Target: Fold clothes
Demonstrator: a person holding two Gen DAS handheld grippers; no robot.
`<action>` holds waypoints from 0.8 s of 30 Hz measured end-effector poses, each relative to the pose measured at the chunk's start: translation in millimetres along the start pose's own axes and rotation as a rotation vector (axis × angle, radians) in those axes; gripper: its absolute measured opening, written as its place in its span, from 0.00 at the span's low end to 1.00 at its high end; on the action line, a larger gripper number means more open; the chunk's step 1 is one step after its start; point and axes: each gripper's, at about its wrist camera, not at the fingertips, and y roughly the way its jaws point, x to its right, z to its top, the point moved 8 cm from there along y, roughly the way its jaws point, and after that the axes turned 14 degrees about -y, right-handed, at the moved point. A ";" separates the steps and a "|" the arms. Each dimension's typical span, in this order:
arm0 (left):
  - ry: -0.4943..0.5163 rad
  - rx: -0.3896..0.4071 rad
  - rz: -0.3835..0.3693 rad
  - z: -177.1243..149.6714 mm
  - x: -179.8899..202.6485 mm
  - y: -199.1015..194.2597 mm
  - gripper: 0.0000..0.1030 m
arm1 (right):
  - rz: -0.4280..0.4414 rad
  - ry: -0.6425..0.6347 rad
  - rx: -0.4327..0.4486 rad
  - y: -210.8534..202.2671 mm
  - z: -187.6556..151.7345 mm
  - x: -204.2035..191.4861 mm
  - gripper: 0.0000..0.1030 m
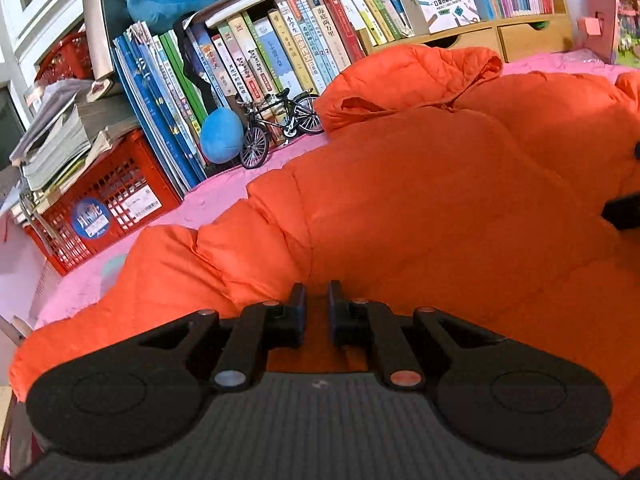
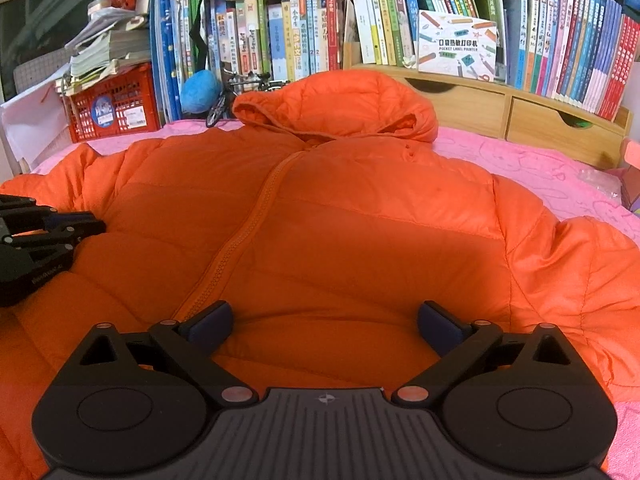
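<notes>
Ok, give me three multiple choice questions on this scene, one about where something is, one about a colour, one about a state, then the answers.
1. Where is the toy bicycle?
A. on the jacket
B. in front of the books, left of the hood
C. inside the red crate

2. What colour is the jacket?
A. orange
B. blue
C. green

3. How is the right gripper?
A. shut on the hood
B. shut on a sleeve
C. open over the jacket's lower front

Answers: 1 B, it stands on the pink cover against the books, beside the hood. 2 A, the whole quilted jacket is orange. 3 C, its jaws stand wide apart with nothing between them.
</notes>
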 end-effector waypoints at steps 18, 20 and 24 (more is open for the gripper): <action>-0.331 -0.001 -0.082 -23.4 -72.0 -88.6 0.43 | -0.100 0.002 0.090 -130.4 -71.6 22.3 0.97; -0.430 -0.073 -0.050 -21.3 -88.9 -67.8 0.43 | -0.137 0.090 0.072 -122.3 -73.2 44.9 0.96; -0.553 -0.142 -0.024 -23.3 -108.7 -42.7 0.44 | -0.130 0.273 0.053 -100.0 -75.7 85.8 0.95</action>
